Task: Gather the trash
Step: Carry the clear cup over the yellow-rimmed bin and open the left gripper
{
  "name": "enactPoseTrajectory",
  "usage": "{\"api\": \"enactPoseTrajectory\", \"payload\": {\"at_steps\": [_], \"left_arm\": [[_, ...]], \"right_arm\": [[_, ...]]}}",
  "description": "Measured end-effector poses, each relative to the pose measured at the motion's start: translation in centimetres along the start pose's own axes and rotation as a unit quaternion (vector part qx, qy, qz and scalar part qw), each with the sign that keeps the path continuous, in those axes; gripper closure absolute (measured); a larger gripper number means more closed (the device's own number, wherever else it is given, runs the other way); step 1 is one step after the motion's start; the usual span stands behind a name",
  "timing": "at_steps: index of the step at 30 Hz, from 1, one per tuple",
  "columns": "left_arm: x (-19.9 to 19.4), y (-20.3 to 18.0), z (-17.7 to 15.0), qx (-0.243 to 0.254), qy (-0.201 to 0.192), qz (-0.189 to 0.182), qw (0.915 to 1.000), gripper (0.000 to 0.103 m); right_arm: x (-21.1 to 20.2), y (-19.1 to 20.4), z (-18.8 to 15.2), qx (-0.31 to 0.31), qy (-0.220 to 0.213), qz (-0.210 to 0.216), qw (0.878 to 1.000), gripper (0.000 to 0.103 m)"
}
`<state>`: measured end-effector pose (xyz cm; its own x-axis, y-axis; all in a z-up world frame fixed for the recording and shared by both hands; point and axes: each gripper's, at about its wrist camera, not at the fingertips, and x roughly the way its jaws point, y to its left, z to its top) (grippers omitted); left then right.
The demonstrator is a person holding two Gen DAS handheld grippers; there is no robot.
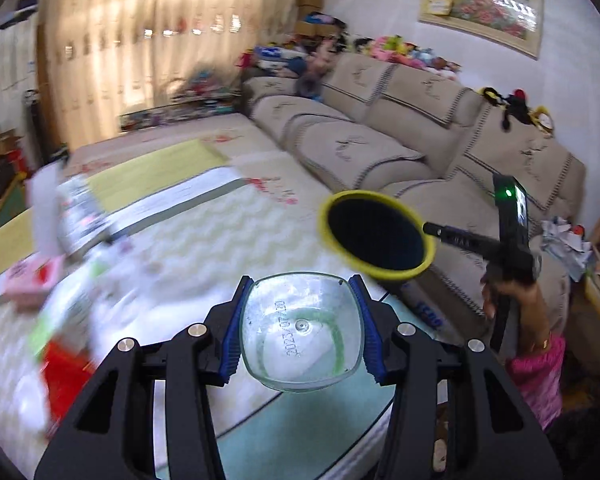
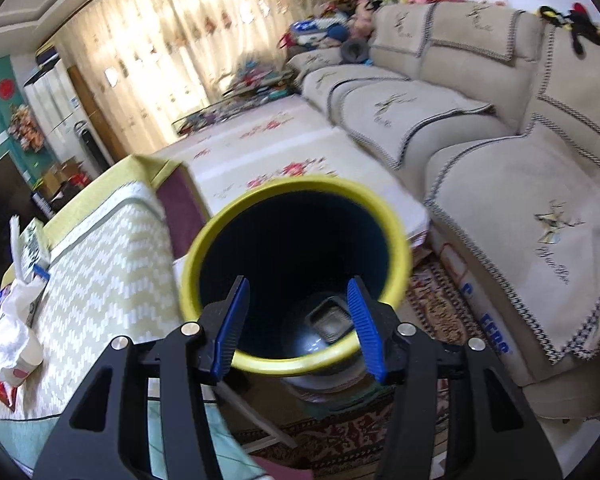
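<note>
Blue ribbed pads of left gripper (image 1: 300,330) pressed on both sides of clear square-bottomed plastic cup (image 1: 300,330), held base toward the camera, above the edge of a quilted cream mattress (image 1: 220,224). Right gripper (image 2: 300,330) closed across the near rim of yellow-rimmed round bin with dark blue inside (image 2: 296,268), one pad inside the wall and one outside, bin carried tilted with its mouth toward the left side. Already lying at the bin's bottom: one small clear tray-like container (image 2: 329,320). Cup not yet in; bin mouth near but apart from it in the left view (image 1: 376,236). Still out on the mattress: crumpled white tissue or wrapper (image 2: 14,320), a pink box (image 1: 32,280), red packaging (image 1: 64,384), all blurred. Judged roughly early to midway: one piece binned, one in hand, several left to gather. Beige sofa (image 1: 400,128) beyond.
</note>
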<state>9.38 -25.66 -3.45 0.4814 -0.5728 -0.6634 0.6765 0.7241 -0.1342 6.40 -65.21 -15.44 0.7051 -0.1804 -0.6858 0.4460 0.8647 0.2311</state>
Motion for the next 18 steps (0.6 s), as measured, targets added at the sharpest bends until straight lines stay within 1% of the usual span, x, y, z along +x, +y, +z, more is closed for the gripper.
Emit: {"api": "enactPoseTrajectory", "payload": {"at_steps": [2,5,8,10,13,14,18], "left_arm": [[2.8,-1.7,1.9,0.012,0.012,-0.025,0.9995,0.055],[7.0,-4.4,4.3,0.033,0.028,-0.043,0.9981,0.055],[11.7,-6.6,6.5,0.051,0.043,-0.045,0.9967,0.055],[15.2,-7.9,7.8,0.051,0.062,-0.05,0.9955,0.055],[19.9,-9.1,8.8,0.05,0.084,-0.051,0.9939,0.055],[22.1,-9.6,9.2,0.049,0.095,-0.051,0.9929,0.055],[27.4,-11.0,9.5,0.049,0.122,-0.043,0.9903,0.055]], "right_arm": [[-0.8,-1.3,0.0,0.007,-0.008,-0.013,1.0,0.053],[-1.7,-3.5,0.0,0.02,-0.018,-0.033,0.999,0.052],[-2.2,-5.9,-0.3,0.038,-0.022,-0.049,0.998,0.052],[-2.2,-7.1,-0.5,0.048,-0.02,-0.053,0.997,0.051],[-1.8,-8.7,-1.0,0.062,-0.014,-0.062,0.996,0.051],[-1.7,-9.3,-1.1,0.066,-0.011,-0.063,0.996,0.051],[-1.1,-11.1,-1.9,0.082,0.003,-0.07,0.994,0.051]]}}
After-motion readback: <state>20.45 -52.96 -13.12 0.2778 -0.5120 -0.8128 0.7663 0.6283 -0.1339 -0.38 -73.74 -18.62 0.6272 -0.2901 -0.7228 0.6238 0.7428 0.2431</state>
